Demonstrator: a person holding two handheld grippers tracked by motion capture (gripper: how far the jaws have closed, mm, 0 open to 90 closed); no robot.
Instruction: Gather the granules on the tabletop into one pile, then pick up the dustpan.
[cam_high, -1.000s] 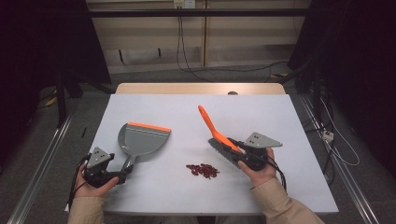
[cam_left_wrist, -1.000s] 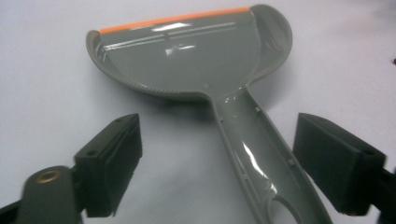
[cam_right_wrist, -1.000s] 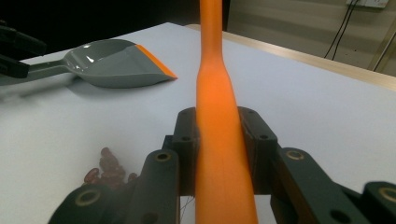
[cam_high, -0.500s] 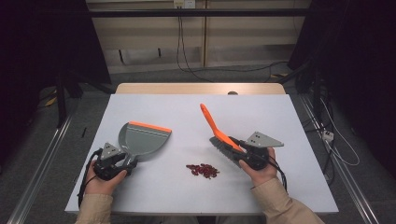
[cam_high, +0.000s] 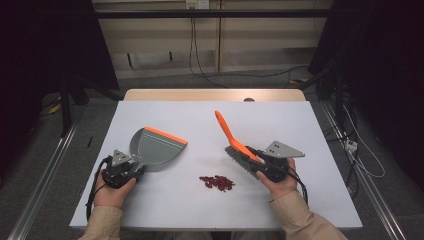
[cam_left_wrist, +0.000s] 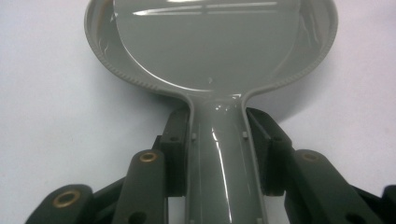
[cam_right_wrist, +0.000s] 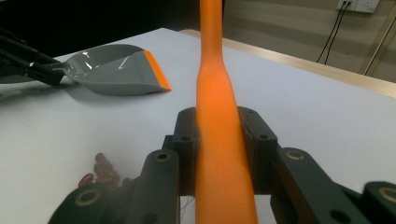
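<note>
Sweeping setup, noted near to far. Nearest the person: left hand-held gripper (cam_high: 131, 171) clamped on the grey handle of the dustpan (cam_high: 155, 147), jaws tight on both sides of the stem just behind the bowl; right hand-held gripper (cam_high: 261, 167) clamped on the orange handle of the brush (cam_high: 235, 145), close behind the bristle block. Between the two, on the white table (cam_high: 310, 200): small pile of dark red beans (cam_high: 217, 182), just beside the bristles, well apart from the pan's orange lip. Farther out: pan flat on the table, mouth facing right and away; brush handle angled up and away. Judged handling: both tools light, stiff moulded plastic, glossy, hence liable to twist in the jaws; grip near the head probably gives best control. Bristles soft, yielding. Beans small, hard, smooth, likely to roll and scatter under a fast stroke; short, gentle strokes advised.
</note>
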